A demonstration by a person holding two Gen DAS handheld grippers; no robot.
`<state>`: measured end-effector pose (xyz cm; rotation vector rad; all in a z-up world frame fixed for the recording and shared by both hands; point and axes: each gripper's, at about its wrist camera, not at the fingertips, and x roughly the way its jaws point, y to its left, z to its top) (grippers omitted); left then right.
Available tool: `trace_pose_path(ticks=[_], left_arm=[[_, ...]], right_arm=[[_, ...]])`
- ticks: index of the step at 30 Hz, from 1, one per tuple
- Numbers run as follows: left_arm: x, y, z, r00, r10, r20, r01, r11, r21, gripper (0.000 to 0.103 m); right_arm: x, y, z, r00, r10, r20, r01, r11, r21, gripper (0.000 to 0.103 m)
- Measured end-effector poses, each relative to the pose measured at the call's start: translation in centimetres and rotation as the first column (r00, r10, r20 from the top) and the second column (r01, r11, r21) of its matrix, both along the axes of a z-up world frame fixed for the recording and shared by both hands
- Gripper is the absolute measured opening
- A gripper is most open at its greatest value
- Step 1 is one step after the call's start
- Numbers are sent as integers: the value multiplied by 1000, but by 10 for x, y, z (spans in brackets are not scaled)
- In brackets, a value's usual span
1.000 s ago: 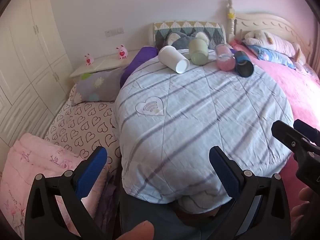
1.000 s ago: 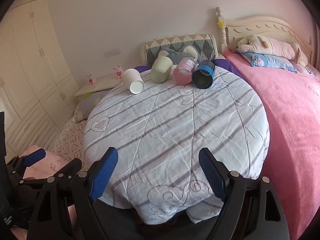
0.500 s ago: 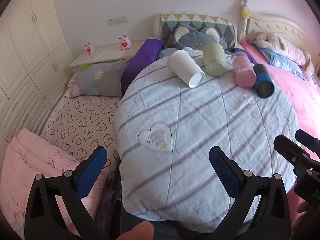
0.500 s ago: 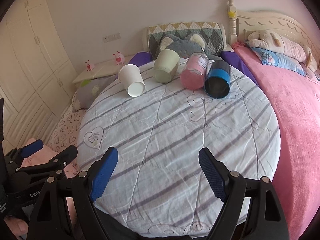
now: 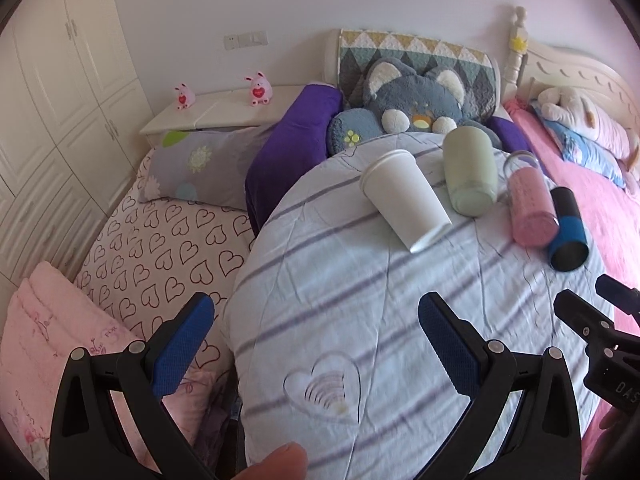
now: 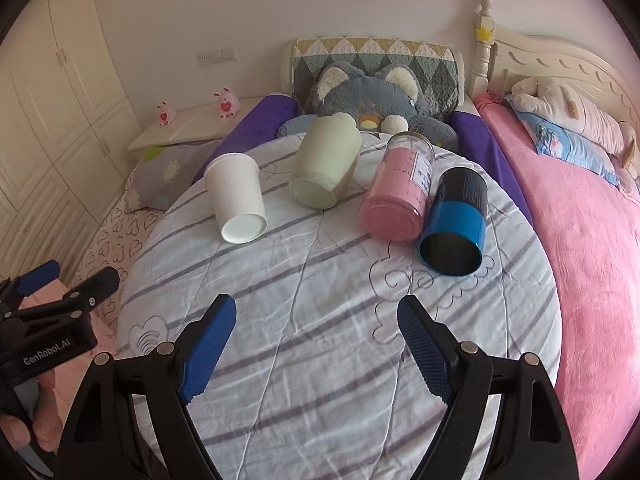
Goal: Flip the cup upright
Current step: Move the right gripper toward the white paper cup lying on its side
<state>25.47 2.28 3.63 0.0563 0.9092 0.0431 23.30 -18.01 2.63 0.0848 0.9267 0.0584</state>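
Several cups lie on their sides in a row on a round striped quilt (image 6: 320, 300). From left to right they are a white paper cup (image 6: 238, 196) (image 5: 404, 196), a pale green cup (image 6: 326, 168) (image 5: 470, 168), a pink glass cup (image 6: 400, 192) (image 5: 530, 204) and a blue and black cup (image 6: 456, 222) (image 5: 568, 232). My left gripper (image 5: 316, 344) is open and empty over the quilt's near left part. My right gripper (image 6: 316, 340) is open and empty, short of the cups.
A grey plush bear (image 6: 368, 96) and a patterned cushion (image 6: 376, 56) sit behind the cups. A pink blanket (image 6: 580, 240) covers the bed on the right. A heart-print sheet (image 5: 160, 240) and white wardrobe (image 5: 52, 100) lie to the left.
Both grippers have moved forward over the quilt toward the cups, which now look larger and nearer. Both stay open. The cups have not moved.
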Motion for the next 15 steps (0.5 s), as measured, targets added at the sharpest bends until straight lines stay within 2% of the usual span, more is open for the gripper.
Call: trace_pose_path(ticks=[15], left_arm=[[54,20,-24,997,48,-56,-48,999,6,103]], right_arm=[[83,32,-14,988,139,-66,-139,990,-2,84]])
